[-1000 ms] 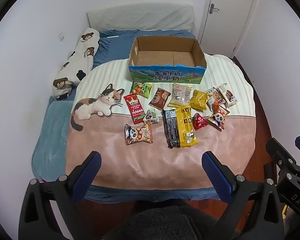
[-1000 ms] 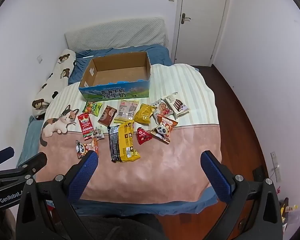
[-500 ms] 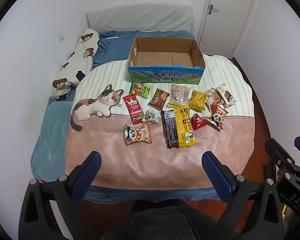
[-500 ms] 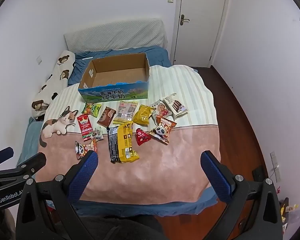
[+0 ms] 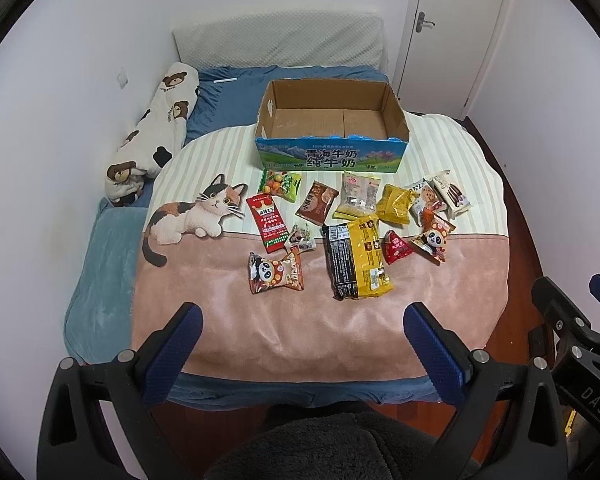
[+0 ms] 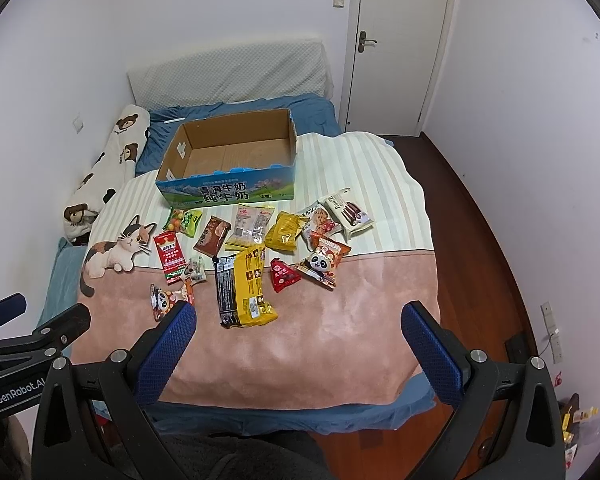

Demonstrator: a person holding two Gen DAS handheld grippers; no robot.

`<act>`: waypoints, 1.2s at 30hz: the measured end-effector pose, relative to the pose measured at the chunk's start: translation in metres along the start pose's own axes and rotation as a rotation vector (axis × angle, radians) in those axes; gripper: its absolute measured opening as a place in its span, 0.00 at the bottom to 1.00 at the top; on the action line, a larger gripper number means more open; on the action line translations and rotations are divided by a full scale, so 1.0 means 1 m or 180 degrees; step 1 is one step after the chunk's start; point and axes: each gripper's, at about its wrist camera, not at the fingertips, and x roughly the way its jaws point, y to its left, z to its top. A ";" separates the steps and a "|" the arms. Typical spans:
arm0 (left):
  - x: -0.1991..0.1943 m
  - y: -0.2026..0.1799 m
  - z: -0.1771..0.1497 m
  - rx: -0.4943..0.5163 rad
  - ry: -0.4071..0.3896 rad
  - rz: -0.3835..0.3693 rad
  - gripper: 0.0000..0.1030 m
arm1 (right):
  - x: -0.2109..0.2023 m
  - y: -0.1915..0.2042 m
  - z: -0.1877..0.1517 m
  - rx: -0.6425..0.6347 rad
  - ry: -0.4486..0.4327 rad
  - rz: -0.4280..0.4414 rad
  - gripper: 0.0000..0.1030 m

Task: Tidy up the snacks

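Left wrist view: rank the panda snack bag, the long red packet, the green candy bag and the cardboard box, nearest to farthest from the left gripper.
From the left gripper, which is open:
1. Panda snack bag, on the pink part of the blanket, closest.
2. Long red packet, just beyond it, by the cat print.
3. Green candy bag, on the striped part.
4. Cardboard box, at the far end, empty.

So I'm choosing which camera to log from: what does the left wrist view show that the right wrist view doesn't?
Only the left wrist view shows the right gripper, at its right edge. Only the right wrist view shows the left gripper at its left edge, the dark wood floor beside the bed and a wall socket. Both share the empty cardboard box, the snack packets spread on the cat blanket, the bear pillow, the door, and open blue fingers in front.
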 end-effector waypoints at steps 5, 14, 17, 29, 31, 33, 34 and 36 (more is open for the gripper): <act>0.001 0.001 0.001 -0.0003 -0.0007 0.0001 1.00 | -0.002 -0.001 0.001 -0.0002 -0.0003 -0.0005 1.00; 0.001 -0.002 0.000 0.0003 -0.0030 0.0019 1.00 | -0.004 -0.004 0.002 0.0009 -0.0012 0.0002 1.00; 0.002 -0.001 0.003 -0.0002 -0.0031 0.0021 1.00 | -0.005 -0.005 0.003 0.0016 -0.0013 0.0009 1.00; 0.003 -0.001 0.001 0.0010 -0.0039 0.0024 1.00 | -0.005 -0.011 0.007 0.0038 -0.0027 0.0015 1.00; 0.003 -0.001 0.002 0.0003 -0.0032 0.0023 1.00 | -0.005 -0.010 0.006 0.0034 -0.0026 0.0015 1.00; 0.003 -0.002 0.002 0.0000 -0.0029 0.0021 1.00 | -0.006 -0.010 0.006 0.0031 -0.0028 0.0013 1.00; 0.002 -0.002 0.001 0.0001 -0.0031 0.0025 1.00 | -0.005 -0.009 0.006 0.0030 -0.0026 0.0012 1.00; 0.003 -0.003 0.001 0.0012 -0.0028 0.0024 1.00 | -0.006 -0.010 0.007 0.0030 -0.0023 0.0013 1.00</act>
